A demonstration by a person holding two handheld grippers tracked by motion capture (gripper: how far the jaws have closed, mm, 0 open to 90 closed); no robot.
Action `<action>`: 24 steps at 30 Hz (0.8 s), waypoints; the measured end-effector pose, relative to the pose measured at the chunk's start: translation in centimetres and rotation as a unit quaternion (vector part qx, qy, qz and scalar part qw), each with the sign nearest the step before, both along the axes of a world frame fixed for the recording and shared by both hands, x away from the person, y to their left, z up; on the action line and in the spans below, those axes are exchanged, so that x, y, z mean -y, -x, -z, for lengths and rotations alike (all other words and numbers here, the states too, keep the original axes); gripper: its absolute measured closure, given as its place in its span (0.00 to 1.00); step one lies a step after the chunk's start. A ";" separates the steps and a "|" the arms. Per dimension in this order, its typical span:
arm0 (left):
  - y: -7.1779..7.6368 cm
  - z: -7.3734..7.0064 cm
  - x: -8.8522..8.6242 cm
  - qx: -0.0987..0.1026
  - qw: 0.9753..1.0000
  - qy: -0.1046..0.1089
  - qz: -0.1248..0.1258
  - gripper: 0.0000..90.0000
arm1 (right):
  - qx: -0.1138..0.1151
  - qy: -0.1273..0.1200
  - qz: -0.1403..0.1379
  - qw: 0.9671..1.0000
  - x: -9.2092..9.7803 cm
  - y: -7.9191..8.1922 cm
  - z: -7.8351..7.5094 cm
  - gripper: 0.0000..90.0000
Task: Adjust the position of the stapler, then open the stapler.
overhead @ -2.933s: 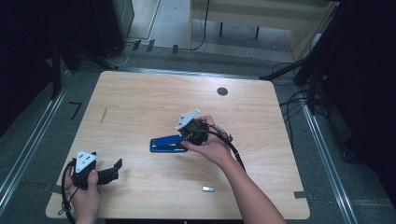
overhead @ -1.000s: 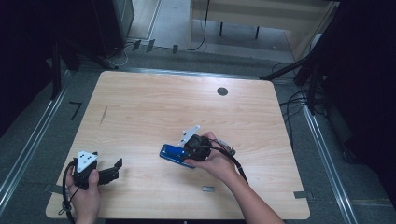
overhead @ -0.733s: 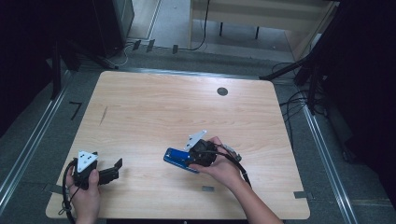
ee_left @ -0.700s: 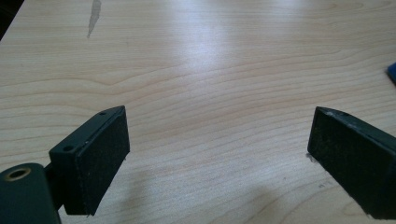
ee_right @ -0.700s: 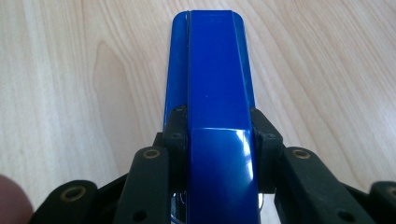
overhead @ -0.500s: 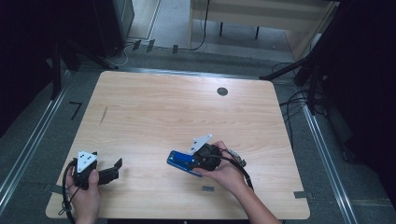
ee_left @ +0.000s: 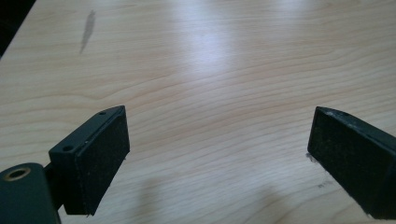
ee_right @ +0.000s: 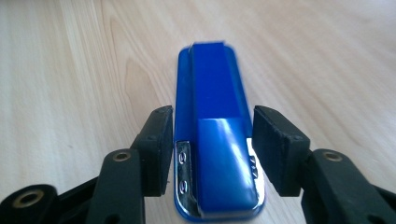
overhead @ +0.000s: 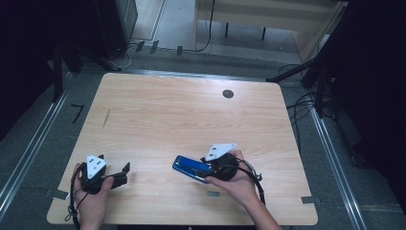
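You have dragged the blue stapler (overhead: 192, 167) toward six o'clock on the table (overhead: 182, 115) with your right tongs (ee_right: 212, 144) clamped on its rear, so repositioning seems underway, while your left tongs (ee_left: 219, 158) gape wide, idle.

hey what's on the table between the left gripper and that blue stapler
Nothing: in the high view, bare light wood tabletop runs from the left gripper to the blue plastic stapler.
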State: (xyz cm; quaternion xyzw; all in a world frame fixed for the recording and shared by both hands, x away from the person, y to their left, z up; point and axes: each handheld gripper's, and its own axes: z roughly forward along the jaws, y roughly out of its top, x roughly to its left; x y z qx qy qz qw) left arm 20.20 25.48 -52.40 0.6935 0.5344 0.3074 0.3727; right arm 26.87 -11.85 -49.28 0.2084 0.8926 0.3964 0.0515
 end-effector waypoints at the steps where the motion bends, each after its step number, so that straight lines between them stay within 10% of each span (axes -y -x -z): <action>1: 0.1 -0.1 1.0 0.004 1.000 0.001 0.015 0.07 | 0.000 -0.025 0.010 1.000 1.2 0.4 -0.4 0.54; 10: 0.0 -0.7 6.8 -0.003 0.997 0.021 0.080 0.38 | 0.013 -0.070 0.075 0.995 6.2 2.5 0.0 0.55; 16: -0.7 -0.6 11.5 -0.021 0.985 0.016 0.172 0.69 | 0.010 -0.073 0.139 0.988 7.6 2.9 0.8 0.69; 24: -1.4 -0.2 15.0 -0.043 0.974 0.008 0.221 0.98 | 0.017 -0.055 0.122 0.991 7.4 3.5 1.1 0.84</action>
